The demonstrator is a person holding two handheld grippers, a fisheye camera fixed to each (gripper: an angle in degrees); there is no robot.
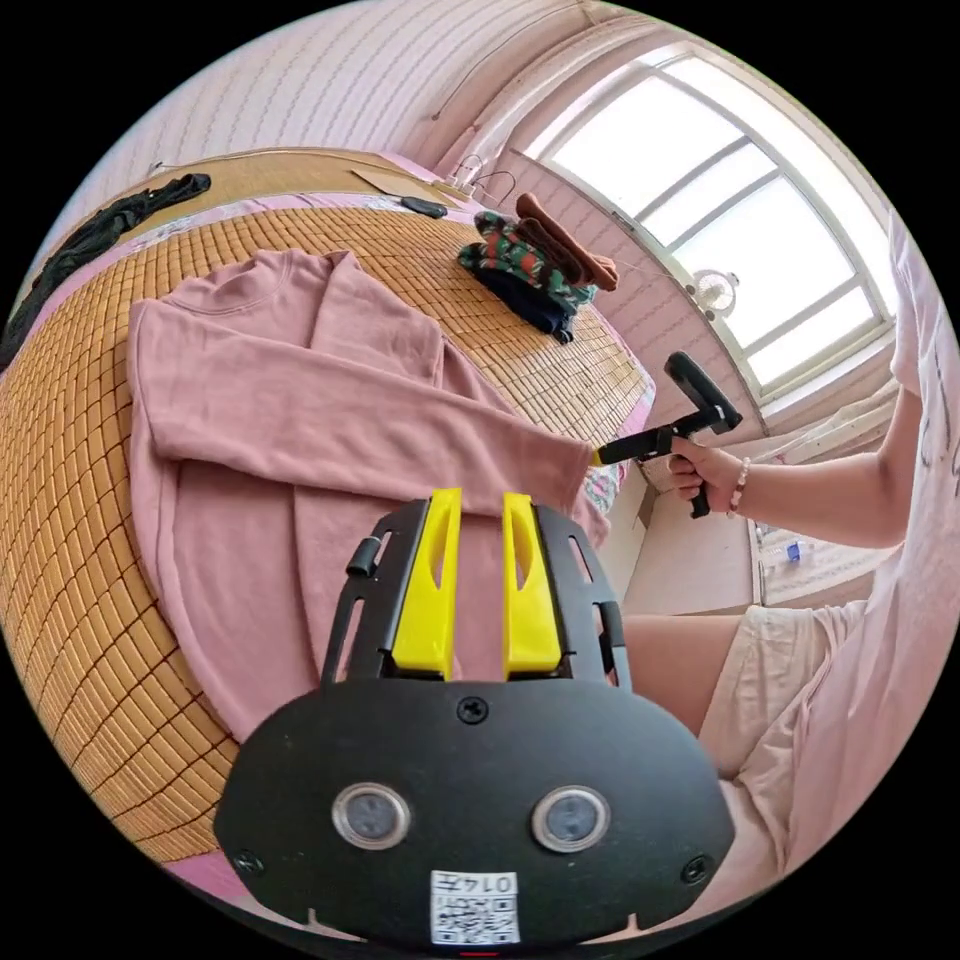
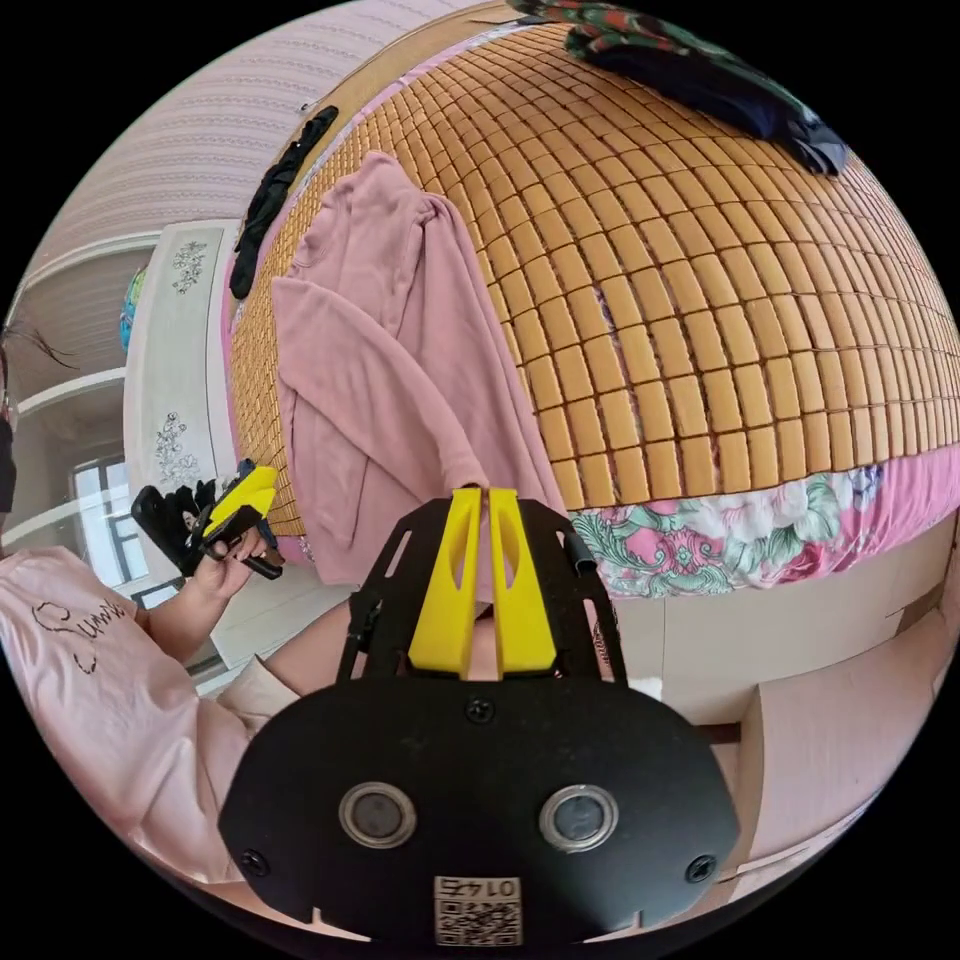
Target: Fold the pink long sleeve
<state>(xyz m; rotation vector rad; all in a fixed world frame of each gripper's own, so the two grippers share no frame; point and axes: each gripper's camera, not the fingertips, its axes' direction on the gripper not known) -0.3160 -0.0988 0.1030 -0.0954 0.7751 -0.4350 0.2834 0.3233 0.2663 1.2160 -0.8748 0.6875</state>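
Bamboo mat [image 2: 700, 300] lies bare across a wide band between the pink top [image 1: 300, 420] and the clothes pile [image 1: 530, 265] near the far edge. A dark garment [image 1: 90, 240] lines the headboard side. The top overhangs the near mat edge; beyond that edge, the person's leg [image 1: 680, 650] occupies the space.

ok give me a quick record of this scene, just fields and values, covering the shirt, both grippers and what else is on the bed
shirt: pink long sleeve, spread on the bamboo mat, one sleeve folded across the body
right gripper: jaws closed on the sleeve cuff at the bed edge
left gripper: jaws slightly apart, above the shirt's lower part, holding nothing
other items: pile of clothes, dark garment
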